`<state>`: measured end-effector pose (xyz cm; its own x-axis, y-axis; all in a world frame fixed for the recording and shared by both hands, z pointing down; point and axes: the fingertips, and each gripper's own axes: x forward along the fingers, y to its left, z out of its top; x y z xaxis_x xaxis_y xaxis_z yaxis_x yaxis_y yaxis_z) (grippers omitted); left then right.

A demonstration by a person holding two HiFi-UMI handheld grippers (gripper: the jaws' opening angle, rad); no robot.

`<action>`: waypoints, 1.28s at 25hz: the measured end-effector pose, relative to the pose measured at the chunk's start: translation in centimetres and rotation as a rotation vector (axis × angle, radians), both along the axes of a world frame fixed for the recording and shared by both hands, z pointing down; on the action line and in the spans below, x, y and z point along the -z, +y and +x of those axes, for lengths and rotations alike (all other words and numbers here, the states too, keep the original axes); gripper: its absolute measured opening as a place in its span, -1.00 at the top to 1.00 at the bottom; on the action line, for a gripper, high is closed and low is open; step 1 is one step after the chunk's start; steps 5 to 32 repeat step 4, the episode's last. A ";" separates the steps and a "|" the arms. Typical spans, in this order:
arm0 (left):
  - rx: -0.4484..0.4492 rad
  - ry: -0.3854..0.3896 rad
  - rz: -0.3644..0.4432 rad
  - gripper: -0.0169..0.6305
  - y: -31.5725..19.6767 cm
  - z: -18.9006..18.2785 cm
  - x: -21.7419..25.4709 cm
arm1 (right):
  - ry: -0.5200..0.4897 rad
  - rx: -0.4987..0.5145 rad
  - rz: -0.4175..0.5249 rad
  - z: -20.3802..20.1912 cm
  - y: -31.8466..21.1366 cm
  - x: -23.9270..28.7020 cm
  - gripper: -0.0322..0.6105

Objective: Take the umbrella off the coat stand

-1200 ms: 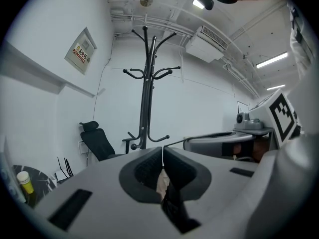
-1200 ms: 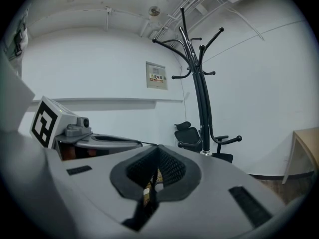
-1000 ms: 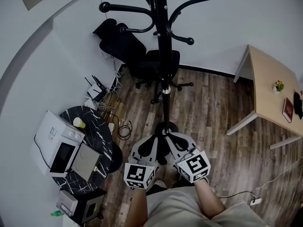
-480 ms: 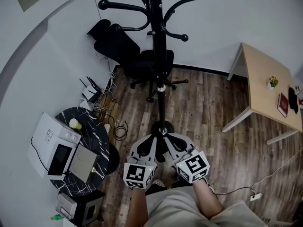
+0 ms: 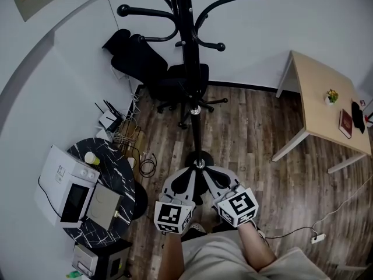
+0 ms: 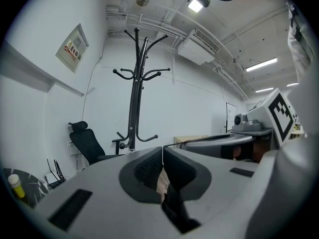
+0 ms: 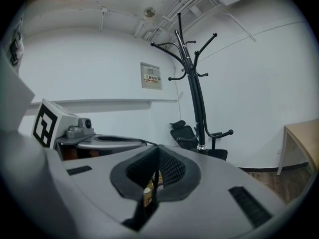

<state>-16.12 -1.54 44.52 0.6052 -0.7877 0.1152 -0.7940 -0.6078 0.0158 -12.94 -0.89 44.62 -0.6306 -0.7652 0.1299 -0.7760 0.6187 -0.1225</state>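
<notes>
Coat stand [image 5: 185, 51] black, far centre. Office chair [image 5: 145, 57] black, far left. Floor [image 5: 250, 133] dark brown wood planks. Desk [image 5: 317, 92] right: pale wood top, white legs. Round table [image 5: 119, 168] near left: black, white veining. Microwave [image 5: 64, 185] white. Left gripper [image 5: 194, 171], right gripper [image 5: 205, 171] grey; marker cubes [image 5: 172, 216] black-white squares.

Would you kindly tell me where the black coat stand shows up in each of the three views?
Head view: the coat stand is at top centre, its pole running down toward mid-frame.
Left gripper view: left of centre, reaching up to the ceiling.
Right gripper view: right of centre, hooks near the top.
Shared landmark: the black office chair beside the stand.
</notes>
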 end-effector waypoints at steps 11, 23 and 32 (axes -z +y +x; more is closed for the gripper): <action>-0.011 0.005 -0.009 0.88 0.3 0.1 -0.1 | 0.002 -0.008 0.006 0.1 0.0 0.3 0.88; -0.011 0.005 -0.009 0.88 0.3 0.1 -0.1 | 0.002 -0.008 0.006 0.1 0.0 0.3 0.88; -0.011 0.005 -0.009 0.88 0.3 0.1 -0.1 | 0.002 -0.008 0.006 0.1 0.0 0.3 0.88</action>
